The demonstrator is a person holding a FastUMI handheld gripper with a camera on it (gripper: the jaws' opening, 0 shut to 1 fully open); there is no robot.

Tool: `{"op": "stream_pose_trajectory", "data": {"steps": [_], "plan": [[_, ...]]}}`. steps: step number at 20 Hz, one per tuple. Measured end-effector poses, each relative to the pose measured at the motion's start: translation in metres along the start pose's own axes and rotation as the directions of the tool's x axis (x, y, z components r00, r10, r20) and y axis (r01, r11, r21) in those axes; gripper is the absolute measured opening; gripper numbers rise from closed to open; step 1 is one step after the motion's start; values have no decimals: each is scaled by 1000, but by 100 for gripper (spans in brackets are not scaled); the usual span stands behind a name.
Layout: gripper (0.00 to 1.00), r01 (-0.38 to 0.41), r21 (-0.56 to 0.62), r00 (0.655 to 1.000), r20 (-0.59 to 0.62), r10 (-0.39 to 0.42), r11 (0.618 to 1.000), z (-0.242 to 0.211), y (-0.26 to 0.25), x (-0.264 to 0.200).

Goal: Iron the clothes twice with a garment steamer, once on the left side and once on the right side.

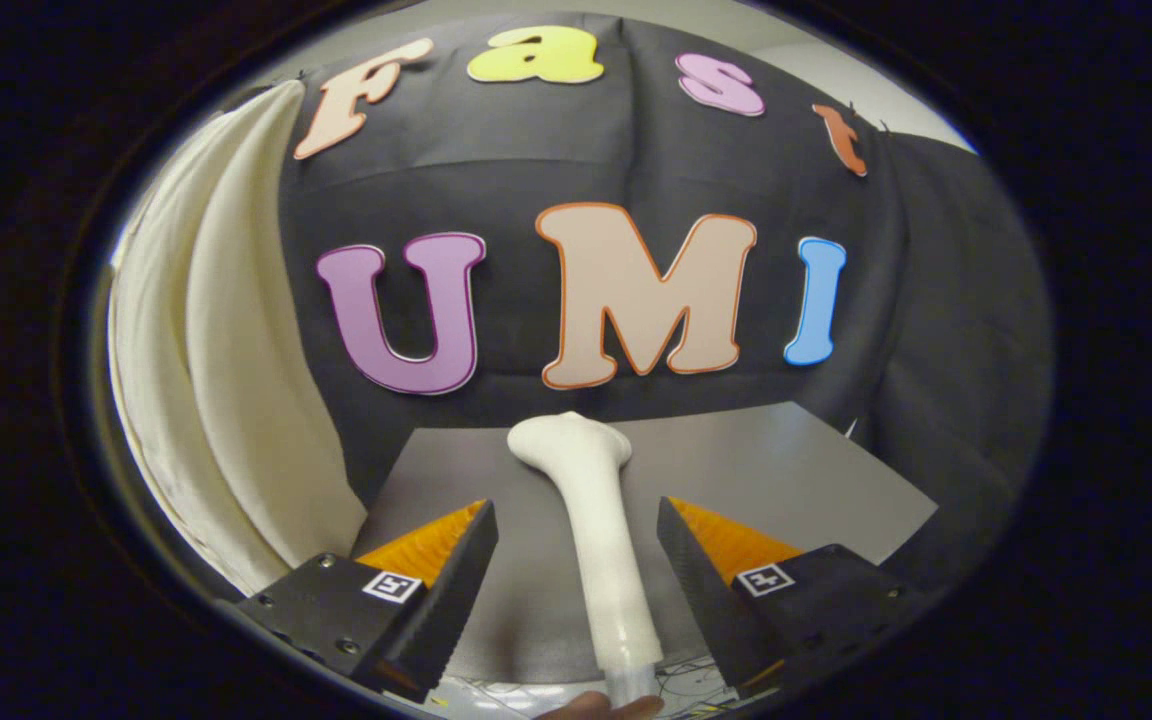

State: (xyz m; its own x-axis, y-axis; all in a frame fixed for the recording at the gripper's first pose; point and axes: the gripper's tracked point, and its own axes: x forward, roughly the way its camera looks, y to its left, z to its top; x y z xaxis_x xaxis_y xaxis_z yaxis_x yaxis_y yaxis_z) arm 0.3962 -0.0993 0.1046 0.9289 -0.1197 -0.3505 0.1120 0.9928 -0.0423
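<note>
Fingers: both fingers (441, 575) of the tool (576, 560) stand spread wide, one on each side of the steamer's handle, with a clear gap on both sides; neither presses on anything, so the tool holds nothing.
Steamer: white garment steamer (591, 520) stands between the fingers, its long handle running away from the camera and its broader head just beyond the fingertips, over the bench.
Fingertip below: what looks like a person's fingertip (601, 706) shows at the near end of the handle, seemingly steadying it; too little shows to be sure.
Bench: grey bench (796, 470) lies ahead, bare around the steamer's head.
Clothes: pale cream cloth (226, 360) hangs to the left of the bench against the booth's dark wall; I take it for the garment to be ironed, well apart from the steamer.
Step in hand: by my judgement, taking hold of the steamer; neither pass has begun.
Doing it well: centre the handle between the fingers so both close on it evenly; a round, smooth handle may roll or slip if one finger meets it first.
Where to grip: on the straight middle of the handle, short of the flare, should keep the head from drooping.
After the grip: turn the head toward the hanging cloth and give each side one steady pass, left then right.
Risk: a loose hold could let the head twist off the cloth mid-pass.
</note>
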Motion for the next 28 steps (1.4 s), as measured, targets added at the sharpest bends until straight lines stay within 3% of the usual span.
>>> {"op": "stream_pose_trajectory", "data": {"steps": [3, 9, 12, 14, 19, 24, 28], "plan": [[98, -7, -41, 993, -121, 2, 999, -1, 7, 28], [97, 55, -50, 959, -276, -67, 997, -9, 1, 68], [81, 97, 32, 965, -248, -86, 995, 0, -5, 77], [65, 95, 64, 965, -249, -76, 993, -2, -3, 74], [53, 73, 14, 954, -292, -66, 997, -13, 0, 62], [41, 103, 46, 980, -179, -93, 994, -8, 3, 38], [39, 128, 90, 987, -105, -119, 988, -16, 14, 10]]}}
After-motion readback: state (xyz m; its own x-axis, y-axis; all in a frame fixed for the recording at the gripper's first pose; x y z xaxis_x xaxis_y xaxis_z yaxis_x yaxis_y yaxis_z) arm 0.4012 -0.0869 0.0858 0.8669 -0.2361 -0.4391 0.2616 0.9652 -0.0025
